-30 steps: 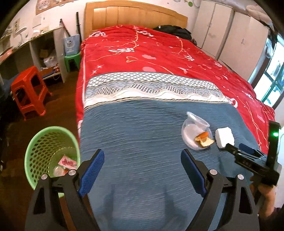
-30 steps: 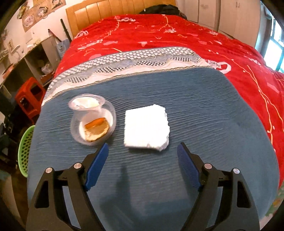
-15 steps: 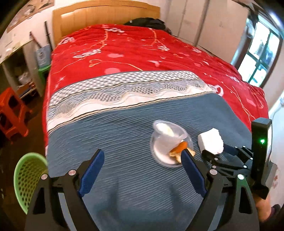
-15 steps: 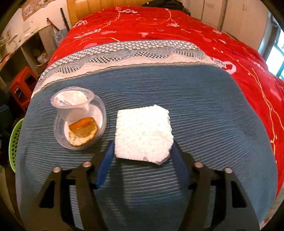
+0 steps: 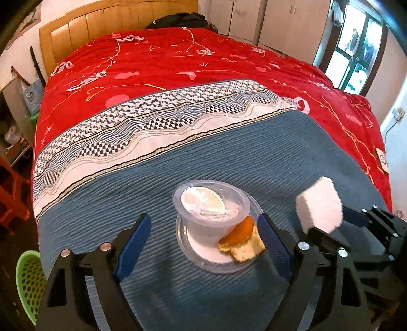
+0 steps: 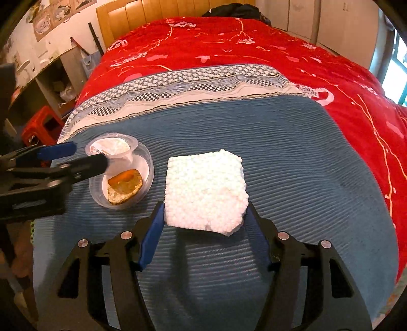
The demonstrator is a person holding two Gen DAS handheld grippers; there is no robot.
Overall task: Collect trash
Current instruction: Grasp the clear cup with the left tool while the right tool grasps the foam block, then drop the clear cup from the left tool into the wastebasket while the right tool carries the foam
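Note:
A clear lidded plastic cup (image 5: 211, 206) stands in a shallow clear dish (image 5: 203, 259) with orange peel (image 5: 241, 242) on the blue part of the bedspread. My left gripper (image 5: 203, 244) straddles the cup and dish with its jaws closing, and the pads are still clear of them. From the right wrist view the left gripper (image 6: 86, 155) reaches in beside the cup (image 6: 112, 147). My right gripper (image 6: 204, 229) is shut on a white foam block (image 6: 206, 193), held just above the cover. The foam block (image 5: 319, 206) also shows to the right in the left wrist view.
A green mesh basket (image 5: 28, 277) stands on the floor by the bed's left corner. A red stool (image 6: 43, 127) and shelves are further left. The red quilt (image 5: 178, 66) covers the far bed, with a dark bag (image 5: 180, 20) by the headboard. Wardrobes and a window are at the right.
My left gripper swung right, away from the basket, and came down around the cup and dish. My right gripper closed on the foam block and raised it slightly.

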